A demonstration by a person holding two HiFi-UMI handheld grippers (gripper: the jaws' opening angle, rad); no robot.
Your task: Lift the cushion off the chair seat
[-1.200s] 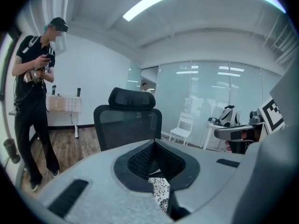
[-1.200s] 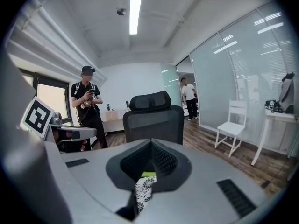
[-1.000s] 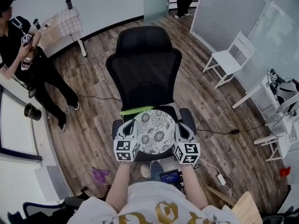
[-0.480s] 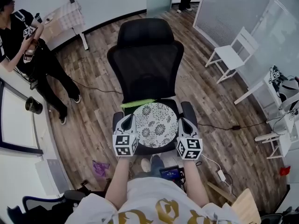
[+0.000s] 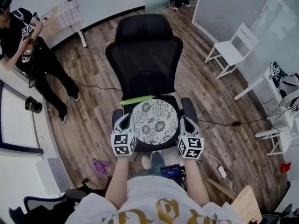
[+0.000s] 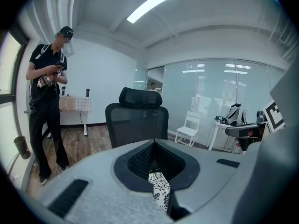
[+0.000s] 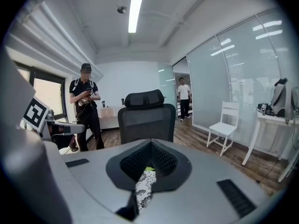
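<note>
– what have the claws got?
– my left claw is clamped on the left edge of the floral cushion, and my right claw on its right edge. patterned fabric shows pinched in each pair of jaws.
– and where's the cushion?
– flat between the two claws, over the seat of the black office chair, in front of the backrest. i can't tell if it's clear of the seat. a green strip peeks out just behind it. a person stands well off to the left.
</note>
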